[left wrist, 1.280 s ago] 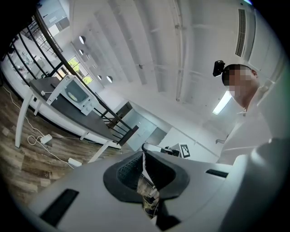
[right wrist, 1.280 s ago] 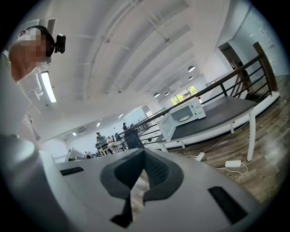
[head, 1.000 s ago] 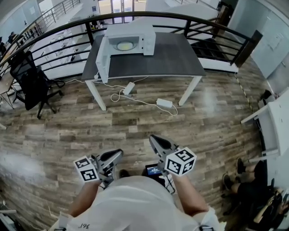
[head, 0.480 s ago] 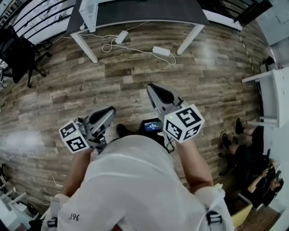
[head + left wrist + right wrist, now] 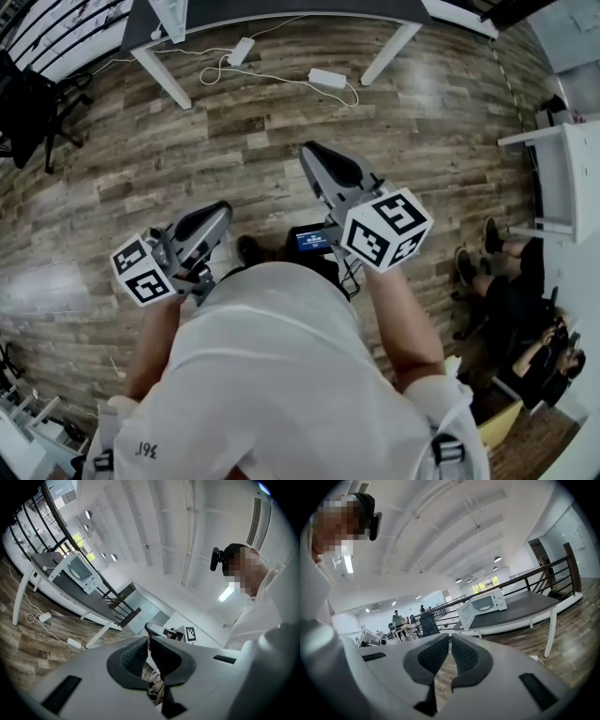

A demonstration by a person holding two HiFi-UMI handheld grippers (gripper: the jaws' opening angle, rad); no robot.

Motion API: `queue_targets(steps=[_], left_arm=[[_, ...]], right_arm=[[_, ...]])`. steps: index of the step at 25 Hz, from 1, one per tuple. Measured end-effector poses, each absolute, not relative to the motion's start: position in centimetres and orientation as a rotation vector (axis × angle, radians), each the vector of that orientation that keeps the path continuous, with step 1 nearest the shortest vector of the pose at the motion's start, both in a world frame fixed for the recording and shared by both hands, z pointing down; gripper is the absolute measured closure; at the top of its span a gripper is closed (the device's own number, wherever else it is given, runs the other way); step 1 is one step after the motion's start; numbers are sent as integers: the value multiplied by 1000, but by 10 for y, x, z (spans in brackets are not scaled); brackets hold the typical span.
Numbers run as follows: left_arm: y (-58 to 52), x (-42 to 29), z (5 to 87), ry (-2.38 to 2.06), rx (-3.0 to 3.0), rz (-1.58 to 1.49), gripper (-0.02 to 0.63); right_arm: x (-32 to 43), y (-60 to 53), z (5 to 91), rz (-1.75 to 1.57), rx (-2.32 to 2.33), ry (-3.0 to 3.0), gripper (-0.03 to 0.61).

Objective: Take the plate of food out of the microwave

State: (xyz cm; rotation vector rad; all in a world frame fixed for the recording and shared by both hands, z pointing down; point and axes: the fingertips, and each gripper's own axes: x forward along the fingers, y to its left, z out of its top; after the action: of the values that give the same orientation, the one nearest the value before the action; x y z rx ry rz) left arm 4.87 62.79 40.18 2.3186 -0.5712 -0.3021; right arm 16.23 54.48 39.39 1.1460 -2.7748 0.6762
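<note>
The plate of food lies inside the microwave, whose door stands open, and I am well apart from it. My left gripper and right gripper are both closed and hold nothing. I think the approach is the step now: next I must come near the microwave and open the jaws

— How are the arms set?
— Both bent at the elbow, with the left forearm and right forearm reaching out past the chest.
— The left gripper?
— It's low on the left and points forward. Its fingers are pressed together with nothing between them.
— And the right gripper?
— It sits nearer the head and points forward too. Its fingers are closed and empty, and its marker cube faces up.
</note>
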Motion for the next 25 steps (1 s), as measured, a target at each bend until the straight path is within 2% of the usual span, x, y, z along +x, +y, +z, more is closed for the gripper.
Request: queue_targets(steps=[5,11,18,20,25], left_arm=[[625,31,404,-555,2314,-304,591],[624,8,406,-528,2317,-291,591],[627,-21,406,-481,2336,-270,591],[626,-28,406,-465,2342,-260,591],[624,-34,406,-426,2359,-239,591]], right_arm=[[145,544,397,689,1143,-2769,537],[121,540,401,484,1205,-2705,407],[87,547,396,337,1245,-2678,385],[78,546,394,300,1253,-2672,345],[60,547,390,212,1236,-2671,336]])
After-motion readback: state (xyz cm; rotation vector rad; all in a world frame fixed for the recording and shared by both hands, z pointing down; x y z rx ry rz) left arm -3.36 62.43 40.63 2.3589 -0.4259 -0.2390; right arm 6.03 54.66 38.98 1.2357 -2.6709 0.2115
